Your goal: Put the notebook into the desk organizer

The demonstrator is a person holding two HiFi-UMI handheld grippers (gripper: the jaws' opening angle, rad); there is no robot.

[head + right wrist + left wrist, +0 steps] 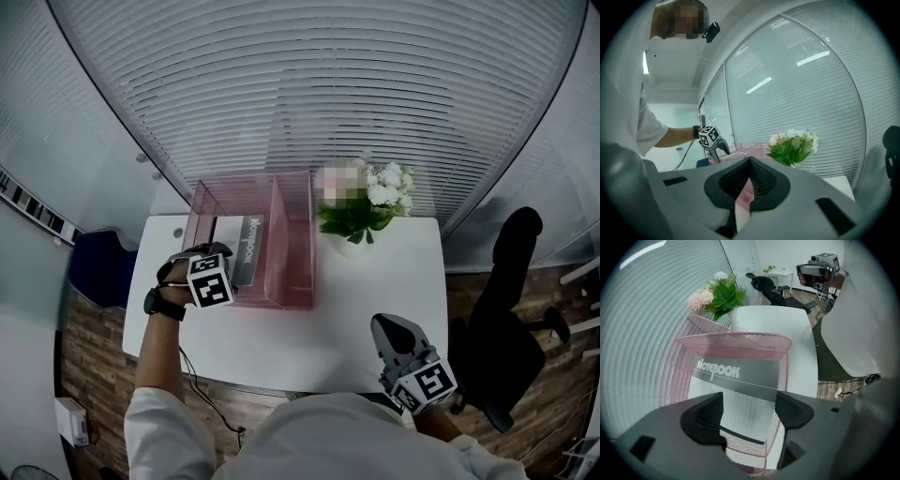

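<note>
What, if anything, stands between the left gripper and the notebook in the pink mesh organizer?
Nothing visible does. The left gripper, jaws apart with nothing gripped, looks straight at the notebook, which already sits inside the pink mesh organizer.

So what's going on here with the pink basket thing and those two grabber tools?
A person holds a gripper in each hand. The notebook already sits in the left compartment of the pink mesh organizer on the white table. The left gripper is just above it with its jaws apart, gripping nothing. The right gripper is near the table's front edge, jaws together and empty. Flowers stand beside the organizer.
</note>
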